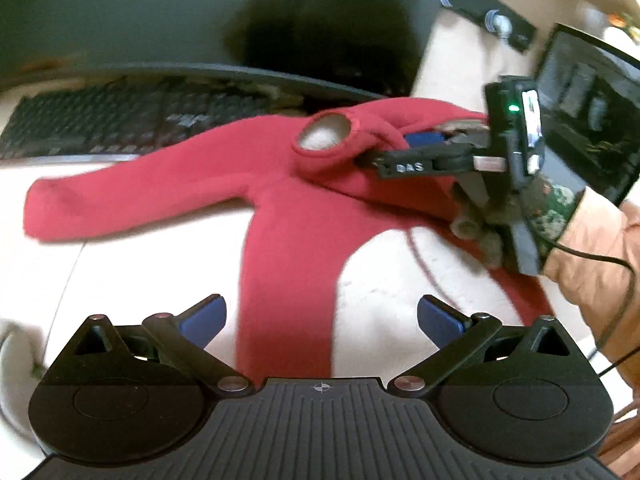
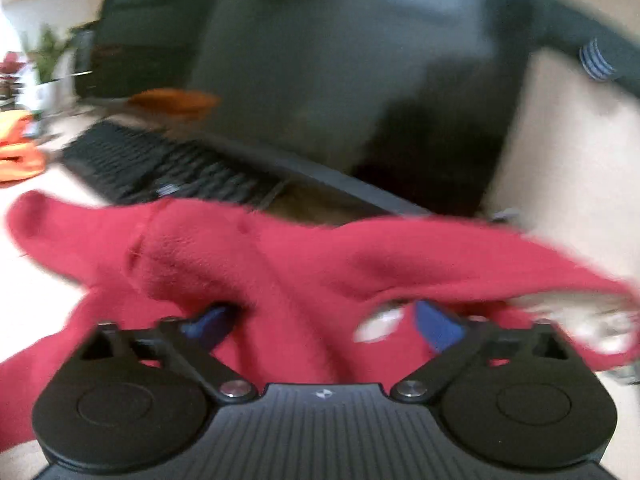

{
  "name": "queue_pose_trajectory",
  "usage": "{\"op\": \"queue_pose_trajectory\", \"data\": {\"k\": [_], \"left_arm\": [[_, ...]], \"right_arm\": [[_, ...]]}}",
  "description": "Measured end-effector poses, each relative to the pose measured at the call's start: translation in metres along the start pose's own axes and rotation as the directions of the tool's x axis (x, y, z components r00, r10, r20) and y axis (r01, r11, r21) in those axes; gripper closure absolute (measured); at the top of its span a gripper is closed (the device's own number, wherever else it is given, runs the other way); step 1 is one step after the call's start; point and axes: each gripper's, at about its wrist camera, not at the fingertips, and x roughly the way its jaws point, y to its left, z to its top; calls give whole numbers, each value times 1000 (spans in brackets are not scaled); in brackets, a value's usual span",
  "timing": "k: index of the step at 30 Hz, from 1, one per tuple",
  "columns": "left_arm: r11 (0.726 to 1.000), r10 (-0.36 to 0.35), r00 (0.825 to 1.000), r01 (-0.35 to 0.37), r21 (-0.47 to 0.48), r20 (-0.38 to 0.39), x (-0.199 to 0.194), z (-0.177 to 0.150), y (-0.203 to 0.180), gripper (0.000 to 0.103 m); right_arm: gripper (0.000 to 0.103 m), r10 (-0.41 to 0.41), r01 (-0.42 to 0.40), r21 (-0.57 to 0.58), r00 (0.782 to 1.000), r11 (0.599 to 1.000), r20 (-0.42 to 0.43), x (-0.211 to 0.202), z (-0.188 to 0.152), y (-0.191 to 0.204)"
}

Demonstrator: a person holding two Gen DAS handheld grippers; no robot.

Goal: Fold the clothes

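Observation:
A red long-sleeved garment (image 1: 288, 208) lies on a white table (image 1: 140, 264), one sleeve stretched to the left and its neck opening (image 1: 326, 136) raised. My left gripper (image 1: 322, 320) is open and empty, just above the garment's lower part. My right gripper (image 1: 394, 150) shows in the left wrist view at the raised collar, with red cloth around its blue pads. In the right wrist view the right gripper (image 2: 320, 324) has its jaws wide apart with the red garment (image 2: 280, 264) bunched between and over the blue pads (image 2: 438, 326).
A black keyboard (image 1: 120, 120) lies behind the garment below a large dark monitor (image 1: 200, 12). A second dark screen (image 1: 588, 120) stands at the right. An orange cloth (image 2: 16, 156) lies at the far left of the right wrist view. A thin cable (image 1: 608, 280) hangs by the right hand.

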Motion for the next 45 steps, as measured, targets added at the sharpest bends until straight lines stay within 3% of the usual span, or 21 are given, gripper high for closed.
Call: {"op": "queue_pose_trajectory", "data": {"k": [4, 6, 7, 9, 11, 14, 19, 22, 25, 28, 31, 33, 34, 37, 40, 41, 42, 45], "left_arm": [[999, -20, 1000, 20, -42, 7, 4, 7, 6, 0], [997, -60, 997, 62, -54, 43, 2, 14, 7, 0], [996, -70, 996, 73, -57, 54, 0, 16, 7, 0], [994, -88, 993, 93, -63, 73, -3, 20, 9, 0], [996, -64, 995, 69, -60, 80, -5, 22, 13, 0], [995, -49, 994, 57, -83, 101, -13, 19, 29, 0], [990, -12, 992, 29, -137, 122, -23, 14, 60, 0], [989, -7, 993, 25, -146, 122, -23, 14, 73, 0], [989, -24, 993, 40, -142, 114, -16, 15, 77, 0], [990, -48, 993, 62, -128, 107, -4, 20, 73, 0], [991, -62, 992, 74, -111, 111, 6, 28, 59, 0], [992, -67, 991, 79, -99, 119, 12, 33, 48, 0], [992, -69, 990, 81, -94, 123, 15, 35, 42, 0], [994, -77, 989, 87, -70, 128, 22, 39, 24, 0], [997, -77, 992, 80, -19, 104, 28, 36, 5, 0], [997, -74, 993, 74, -1, 96, 30, 35, 0, 0], [997, -71, 993, 69, 22, 91, 31, 33, -4, 0], [993, -78, 993, 70, 93, 89, 31, 31, -11, 0]], "right_arm": [[31, 65, -66, -44, 998, 997, -23, -18, -18, 21], [18, 79, -80, -47, 997, 996, -21, -30, -25, 24], [17, 78, -79, -41, 997, 996, -7, -37, -25, 24], [11, 74, -72, -46, 996, 996, 40, -55, -17, 27], [4, 54, -48, -67, 994, 997, 91, -67, -1, 33], [2, 30, -15, -105, 989, 994, 146, -66, 24, 52], [2, -131, 143, -222, 989, 965, 65, 3, 44, 97], [3, -252, 246, -356, 967, 901, 31, 29, 29, 104], [3, -399, 399, -392, 913, 829, 84, 15, 22, 74], [3, -585, 592, -354, 799, 724, 141, -20, 25, 11], [3, -780, 796, -308, 591, 521, 205, -65, 31, -65], [3, -854, 869, -291, 470, 401, 226, -88, 35, -104], [3, -873, 889, -282, 428, 360, 234, -98, 37, -118], [3, -874, 888, -265, 435, 377, 216, -120, 39, -138], [0, -846, 820, -335, 523, 465, 105, -117, 25, -143], [0, -843, 802, -365, 533, 472, 80, -113, 18, -141], [0, -842, 786, -397, 537, 474, 58, -108, 10, -137], [0, -865, 773, -450, 502, 448, 1, -112, -15, -127]]}}
